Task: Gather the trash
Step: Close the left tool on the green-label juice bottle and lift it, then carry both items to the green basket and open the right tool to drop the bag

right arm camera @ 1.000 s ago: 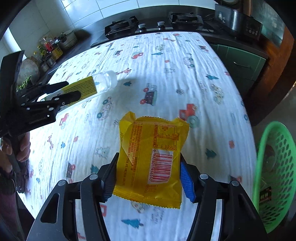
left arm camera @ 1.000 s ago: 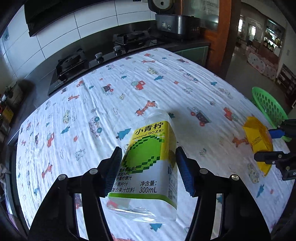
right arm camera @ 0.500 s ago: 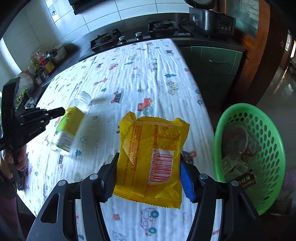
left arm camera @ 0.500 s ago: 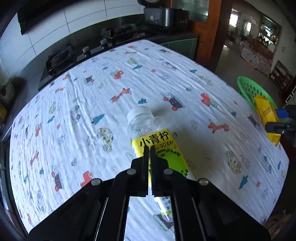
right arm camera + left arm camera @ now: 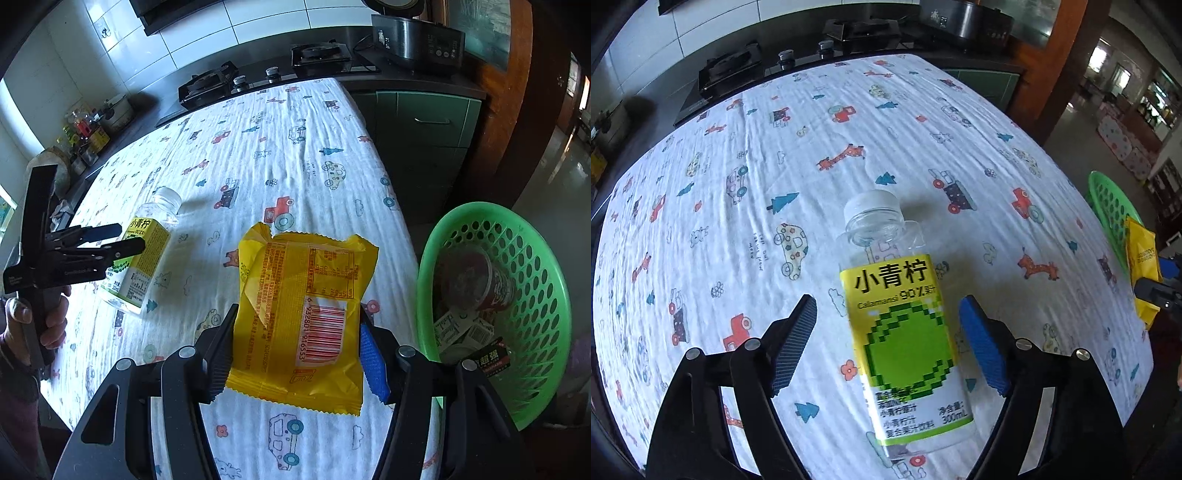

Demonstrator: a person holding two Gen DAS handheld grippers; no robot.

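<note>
An empty clear bottle (image 5: 905, 325) with a yellow-green label lies on the patterned tablecloth (image 5: 775, 147), cap pointing away. My left gripper (image 5: 886, 343) is open above it, one jaw on each side, not touching. The bottle also shows in the right wrist view (image 5: 142, 254), with the left gripper (image 5: 118, 238) over it. My right gripper (image 5: 295, 354) is shut on a yellow snack wrapper (image 5: 303, 317) and holds it above the table's right edge, beside the green basket (image 5: 535, 332). The wrapper shows at the far right of the left wrist view (image 5: 1141, 258).
The green basket (image 5: 1108, 199) stands on the floor off the table's right edge and holds a cup and several packets. A gas hob (image 5: 258, 77) and a cooker (image 5: 413, 37) sit on the counter behind the table. Green cabinets (image 5: 417, 129) stand at the right.
The left gripper lost the bottle, snapped shut above it, and now stands open over it as it lies on the cloth. The right gripper carried the wrapper right, toward the basket.
</note>
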